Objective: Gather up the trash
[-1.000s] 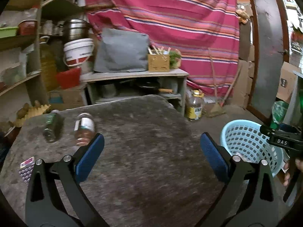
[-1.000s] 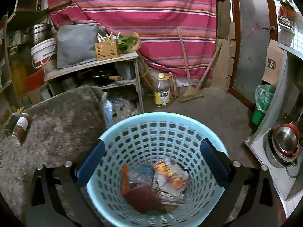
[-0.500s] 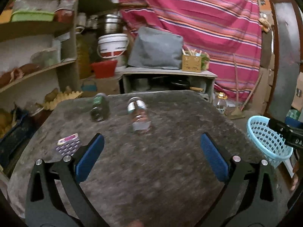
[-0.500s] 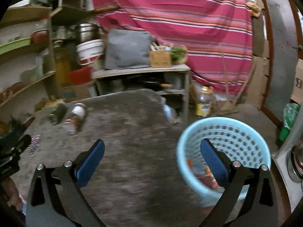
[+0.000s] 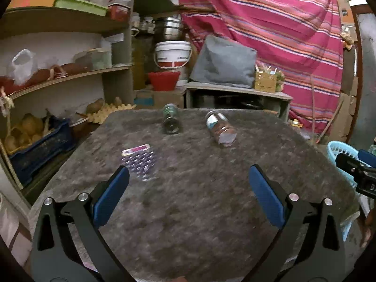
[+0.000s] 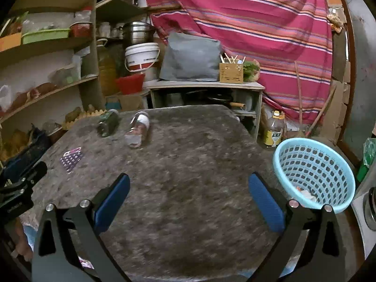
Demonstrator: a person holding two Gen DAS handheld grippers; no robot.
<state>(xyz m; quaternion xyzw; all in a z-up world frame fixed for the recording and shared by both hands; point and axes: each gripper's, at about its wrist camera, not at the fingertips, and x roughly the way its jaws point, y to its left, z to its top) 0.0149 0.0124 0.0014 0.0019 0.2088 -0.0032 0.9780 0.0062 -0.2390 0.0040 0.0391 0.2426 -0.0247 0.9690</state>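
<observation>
Our left gripper (image 5: 188, 192) has its blue-padded fingers (image 5: 111, 197) spread wide with nothing between them, hovering over the grey felt-covered table (image 5: 188, 223). Our right gripper (image 6: 188, 193) is likewise wide apart and empty, its fingers (image 6: 265, 202) above the same table nearer its right side. Just past the left gripper's left finger lies a flat blister pack (image 5: 139, 161) with a pink strip along one edge. Farther on, near the table's far edge, two jars lie on their sides, close together but apart: a dark green jar (image 5: 171, 121) on the left and a clear jar (image 5: 221, 129) with a white label on the right. Off the table's right side sits a light blue perforated basket (image 6: 329, 202), with a few scraps of trash in its bottom. Beyond the table stand shelves (image 5: 65, 80), a white bucket (image 5: 172, 54) and a striped red cloth (image 5: 282, 23)
</observation>
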